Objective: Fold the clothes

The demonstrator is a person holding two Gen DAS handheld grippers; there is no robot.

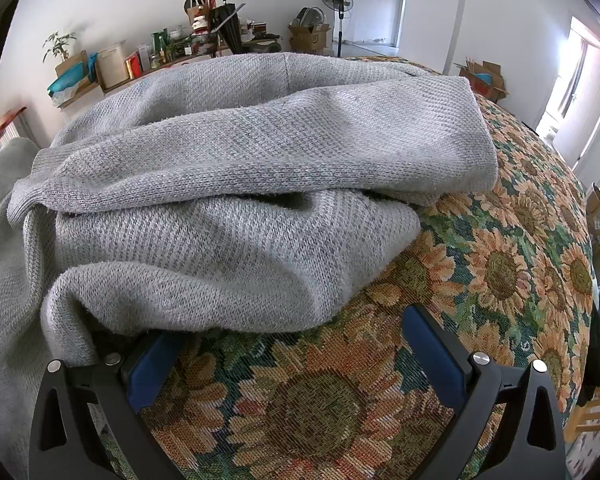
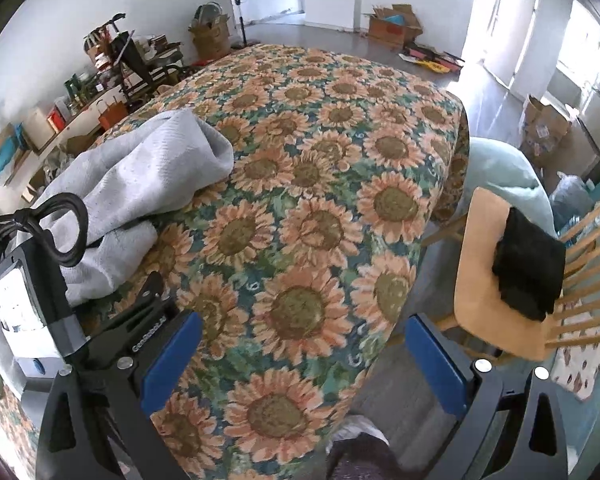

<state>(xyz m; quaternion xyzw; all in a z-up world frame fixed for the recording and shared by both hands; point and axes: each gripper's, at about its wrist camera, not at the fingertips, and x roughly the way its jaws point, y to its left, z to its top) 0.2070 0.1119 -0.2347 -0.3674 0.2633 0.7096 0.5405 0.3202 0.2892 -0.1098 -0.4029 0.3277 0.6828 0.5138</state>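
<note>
Chair (image 2: 496, 280) stands beside the table, black folded cloth (image 2: 528, 264) on its seat. Clutter shelf (image 1: 140, 64) and fan (image 1: 337, 0) along the far wall. Only the right wrist view shows the chair seat and the left gripper's body with its cable. Grey sweater (image 1: 236, 200) lies bunched on the sunflower tablecloth (image 1: 500, 264), just ahead of the left gripper (image 1: 288, 360), jaws apart, empty. Right gripper (image 2: 300, 360) likewise spread, empty, sweater to its left.
</note>
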